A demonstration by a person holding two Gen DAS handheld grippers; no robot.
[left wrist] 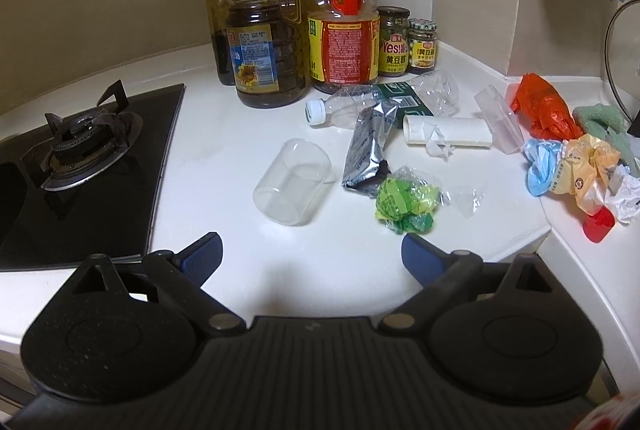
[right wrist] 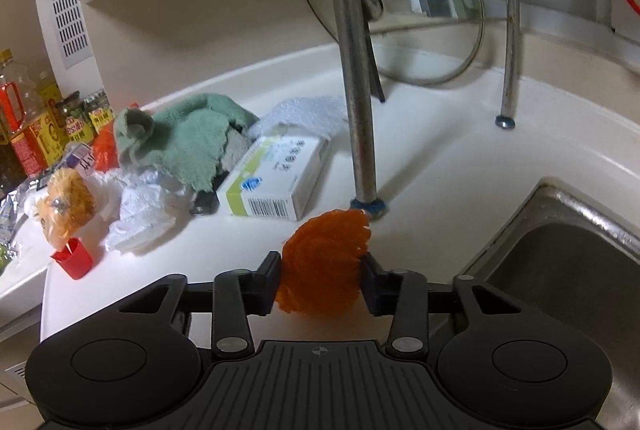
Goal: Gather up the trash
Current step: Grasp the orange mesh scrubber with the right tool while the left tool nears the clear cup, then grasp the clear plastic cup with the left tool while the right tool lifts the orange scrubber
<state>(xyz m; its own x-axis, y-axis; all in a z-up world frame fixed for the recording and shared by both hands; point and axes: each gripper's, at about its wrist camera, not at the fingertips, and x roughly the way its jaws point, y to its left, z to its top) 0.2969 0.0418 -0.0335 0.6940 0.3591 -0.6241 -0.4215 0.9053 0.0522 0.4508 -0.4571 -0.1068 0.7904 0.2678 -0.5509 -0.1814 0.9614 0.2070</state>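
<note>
**Orange scrap pinched beside the sink**

The right gripper (right wrist: 322,280) is clamped on a crumpled orange scrap (right wrist: 326,262) at the counter's (right wrist: 432,166) front edge, beside the sink (right wrist: 568,270). The left gripper (left wrist: 312,258) hangs spread wide and empty over the counter's front edge, near a clear cup (left wrist: 292,182) and green wrapper (left wrist: 404,204).

We read "Yes!" w/ 黄豆酱 on the taller jar (left wrist: 394,42), and 黄豆 on the small jar (left wrist: 422,47) beside it. Oil bottle labels (left wrist: 344,50), the box (right wrist: 276,176) barcode & other print: too small to read.
</note>
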